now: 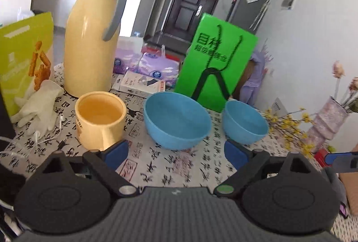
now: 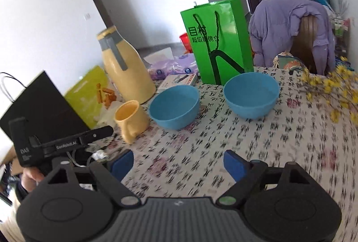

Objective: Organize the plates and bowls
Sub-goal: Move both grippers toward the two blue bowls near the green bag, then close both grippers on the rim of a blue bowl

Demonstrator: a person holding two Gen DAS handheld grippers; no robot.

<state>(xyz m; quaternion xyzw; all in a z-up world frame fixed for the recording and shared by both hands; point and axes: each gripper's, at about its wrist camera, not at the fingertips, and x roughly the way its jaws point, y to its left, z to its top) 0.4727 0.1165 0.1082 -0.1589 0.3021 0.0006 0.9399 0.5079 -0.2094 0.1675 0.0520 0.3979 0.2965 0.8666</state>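
Note:
Two blue bowls stand upright and empty, side by side on the calligraphy-print tablecloth [image 1: 170,166]. In the left wrist view the left bowl [image 1: 176,121] lies just beyond my left gripper [image 1: 175,153], and the right bowl [image 1: 245,122] is a little apart from it. My left gripper is open, with only tablecloth between its blue pads. In the right wrist view the left bowl [image 2: 174,106] and the right bowl [image 2: 251,95] sit farther ahead of my right gripper [image 2: 179,163]. It is open too and holds nothing. No plates are in view.
A yellow mug [image 1: 99,120] stands close to the left bowl, with a tall yellow thermos jug [image 1: 91,40] behind it. A green paper bag [image 1: 216,63] rises right behind the bowls. Gloves [image 1: 39,107], a snack bag [image 1: 24,58], a vase [image 1: 329,116], yellow flower sprigs [image 2: 331,85] and a jacket-draped chair [image 2: 290,34] ring the table.

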